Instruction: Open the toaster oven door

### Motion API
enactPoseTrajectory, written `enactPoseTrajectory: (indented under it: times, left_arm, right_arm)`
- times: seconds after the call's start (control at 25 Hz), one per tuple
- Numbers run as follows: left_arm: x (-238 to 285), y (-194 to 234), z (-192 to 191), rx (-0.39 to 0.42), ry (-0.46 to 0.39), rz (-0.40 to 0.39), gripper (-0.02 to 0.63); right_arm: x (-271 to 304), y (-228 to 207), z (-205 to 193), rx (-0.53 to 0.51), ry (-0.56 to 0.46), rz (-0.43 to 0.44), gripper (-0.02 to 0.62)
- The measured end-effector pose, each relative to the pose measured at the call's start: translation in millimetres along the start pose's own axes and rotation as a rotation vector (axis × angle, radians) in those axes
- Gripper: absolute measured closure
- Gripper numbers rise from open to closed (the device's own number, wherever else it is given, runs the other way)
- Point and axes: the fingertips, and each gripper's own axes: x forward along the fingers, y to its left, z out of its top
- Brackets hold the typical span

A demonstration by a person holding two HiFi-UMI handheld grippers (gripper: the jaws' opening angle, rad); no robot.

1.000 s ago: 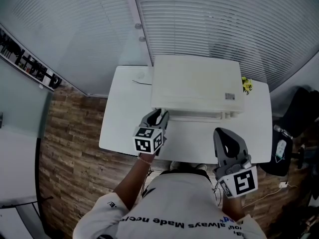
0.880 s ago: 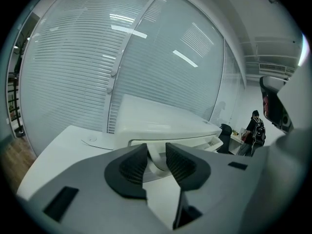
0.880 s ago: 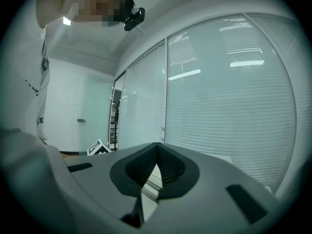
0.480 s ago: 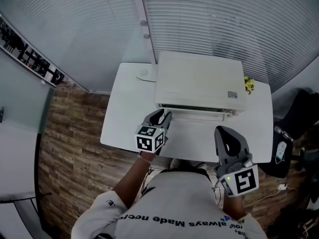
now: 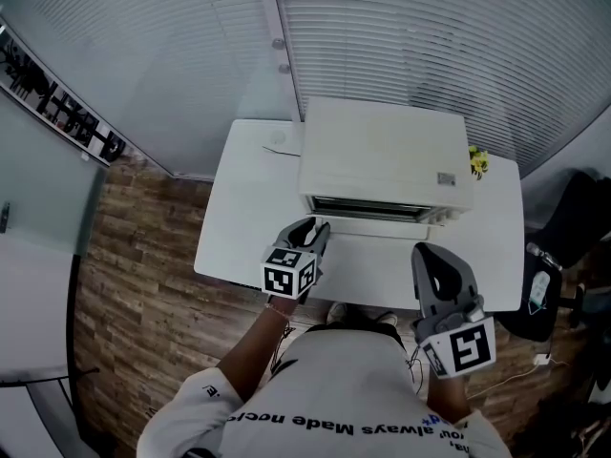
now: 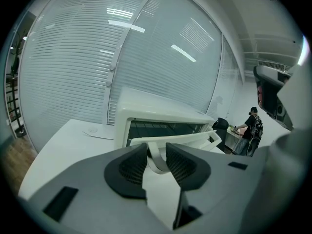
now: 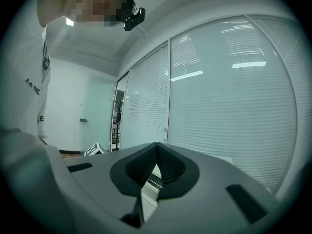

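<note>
Closest to me, the person's white shirt (image 5: 325, 399) fills the foreground, and the right gripper (image 5: 435, 256) hangs just off the near edge of the tabletop (image 5: 239, 208) toward its right corner. Its jaws are pressed together with nothing between them, as the right gripper view shows (image 7: 157, 156). A little further in, over the near edge and left of the middle, the left gripper (image 5: 313, 227) reaches toward the toaster oven (image 5: 382, 156). Its jaws are clenched on the curved left end of the white door handle (image 6: 157, 161). The handle bar runs off to the right across the front of the oven. The door (image 5: 377, 222) leans partway out from the top, leaving a dark slot of oven interior (image 6: 165, 129) showing behind it. The white oven itself sits toward the far edge of the tabletop, right of centre. A small yellow object (image 5: 477, 161), too small to make out, lies just beside the oven at the far right corner. Beyond the tabletop, glass walls with closed slatted blinds (image 5: 430, 36) meet at a corner, above a wood-plank floor (image 5: 124, 284).
</note>
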Motion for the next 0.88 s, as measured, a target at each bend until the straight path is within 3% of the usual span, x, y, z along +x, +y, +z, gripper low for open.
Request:
enactPoseTrajectory:
  times: [0.88]
  left_arm:
    - [-17, -7, -39, 0.004, 0.065, 0.016, 0.491]
  right_arm:
    - [-17, 10, -2, 0.004, -0.008, -0.001, 0.588]
